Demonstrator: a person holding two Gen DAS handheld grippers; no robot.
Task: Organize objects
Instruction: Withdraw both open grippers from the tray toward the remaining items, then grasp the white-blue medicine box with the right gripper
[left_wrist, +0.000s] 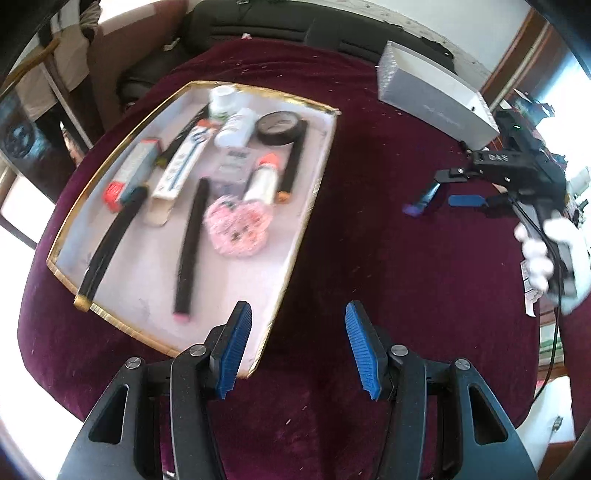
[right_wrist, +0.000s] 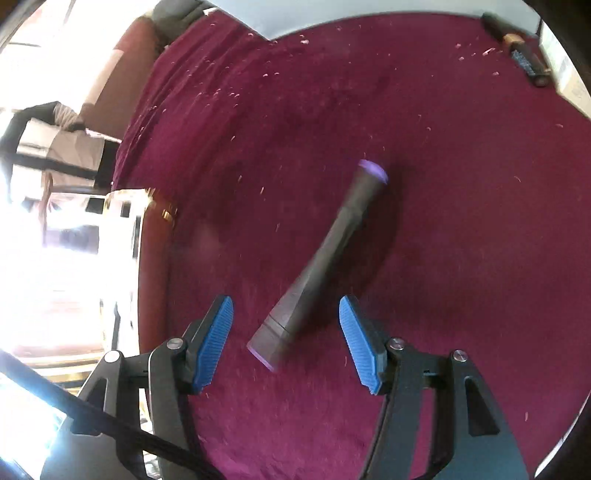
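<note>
A dark marker with a purple cap (right_wrist: 321, 258) lies on the maroon cloth, its near end between the open jaws of my right gripper (right_wrist: 286, 334). In the left wrist view the same marker (left_wrist: 421, 201) lies at the right, with my right gripper (left_wrist: 448, 188) over it. My left gripper (left_wrist: 297, 349) is open and empty above the near right corner of the gold-rimmed white tray (left_wrist: 295, 236). The tray holds several markers, tubes, small bottles, a black tape roll (left_wrist: 280, 127) and a pink scrunchie (left_wrist: 238, 229).
A grey box (left_wrist: 436, 99) stands at the back right of the round maroon-covered table (left_wrist: 388, 277). A dark marker-like object (right_wrist: 524, 55) lies near the far edge in the right wrist view. A black chair is behind the table.
</note>
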